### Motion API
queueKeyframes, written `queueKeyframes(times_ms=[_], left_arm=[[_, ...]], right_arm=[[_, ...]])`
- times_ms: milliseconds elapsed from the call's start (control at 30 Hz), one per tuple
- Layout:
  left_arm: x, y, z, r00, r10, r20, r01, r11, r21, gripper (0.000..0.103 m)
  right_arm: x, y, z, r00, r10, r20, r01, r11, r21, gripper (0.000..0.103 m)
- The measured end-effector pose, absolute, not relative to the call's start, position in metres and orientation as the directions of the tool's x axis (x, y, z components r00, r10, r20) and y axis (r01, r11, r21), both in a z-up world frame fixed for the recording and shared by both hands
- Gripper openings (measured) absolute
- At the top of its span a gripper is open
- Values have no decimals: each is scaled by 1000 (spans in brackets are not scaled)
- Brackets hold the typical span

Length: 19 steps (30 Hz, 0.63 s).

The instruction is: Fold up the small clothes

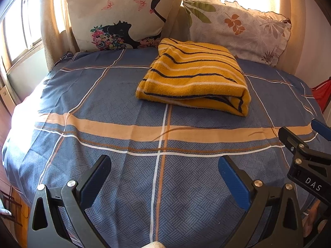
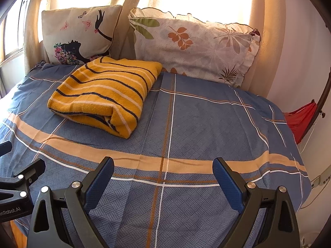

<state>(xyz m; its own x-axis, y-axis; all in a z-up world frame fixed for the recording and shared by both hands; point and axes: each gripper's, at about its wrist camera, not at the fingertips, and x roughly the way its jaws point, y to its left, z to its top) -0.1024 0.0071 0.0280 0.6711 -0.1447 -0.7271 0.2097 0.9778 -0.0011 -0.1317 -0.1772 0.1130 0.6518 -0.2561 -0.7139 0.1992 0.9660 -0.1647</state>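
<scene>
A yellow garment with dark and white stripes (image 1: 194, 76) lies folded into a thick rectangle on the blue checked bedsheet (image 1: 124, 107), near the pillows; in the right wrist view it (image 2: 105, 93) sits at the left. My left gripper (image 1: 164, 165) is open and empty, held over the near part of the bed, well short of the garment. My right gripper (image 2: 163, 168) is open and empty too, also over the near part of the bed. The right gripper shows at the right edge of the left wrist view (image 1: 300, 140).
Two pillows lean at the head of the bed: a cream one with a black silhouette (image 1: 124, 18) and a white leaf-print one (image 1: 238, 26). Curtains and a bright window stand behind. A red item (image 2: 300, 119) hangs past the bed's right edge.
</scene>
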Motion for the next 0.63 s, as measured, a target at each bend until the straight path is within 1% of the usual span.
queueKeyframes(times_ms=[633], left_arm=[[-104,5,28,670,-162,-724,222,975,-13,103]], right_arm=[[-132,-178,112,656,-245,-714,207,968,-142,98]])
